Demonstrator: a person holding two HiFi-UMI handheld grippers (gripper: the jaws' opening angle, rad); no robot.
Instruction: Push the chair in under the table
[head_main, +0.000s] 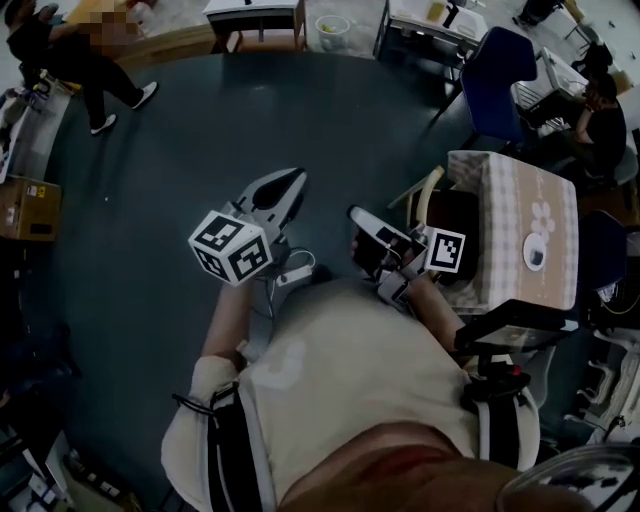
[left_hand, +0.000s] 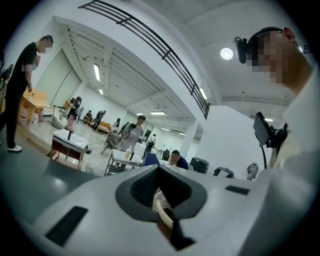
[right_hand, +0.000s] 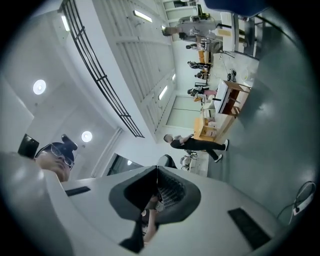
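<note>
Nearest, left of the cloth-covered worktop (head_main: 510, 215), the left gripper (head_main: 288, 182) and right gripper (head_main: 358, 218) are held out, each with fingers pressed together on nothing. Farther out, the wooden chair (head_main: 430, 198) stands just beside the worktop's left edge.

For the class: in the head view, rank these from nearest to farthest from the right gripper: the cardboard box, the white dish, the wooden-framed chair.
1. Chair: just right of the right gripper, against the table.
2. White dish: farther right, on the table's cloth.
3. Cardboard box: on the floor at the far left edge.
</note>
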